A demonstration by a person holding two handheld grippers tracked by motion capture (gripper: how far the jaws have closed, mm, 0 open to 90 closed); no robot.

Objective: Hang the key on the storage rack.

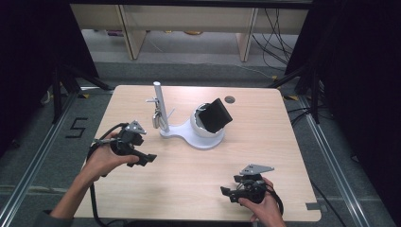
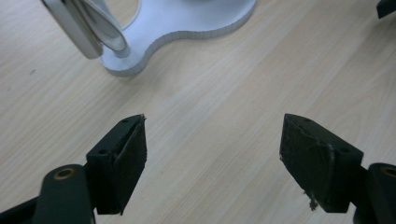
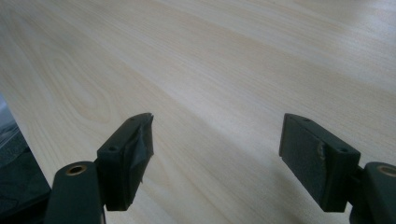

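The white stand (image 2: 187, 23) runs off the left gripper view's top edge; its hanging metal piece (image 2: 88, 28) is blurred.

A pale wood-grain pattern is shown on the counter (image 1: 265, 142), a white base (image 1: 191, 136) with a silvery post (image 1: 160, 106) is seen, and a black pouch (image 1: 215, 115) is carried in its white cup.

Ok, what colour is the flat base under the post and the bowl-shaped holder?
White; the stand base shows best in the left gripper view, pale against the light wood table.
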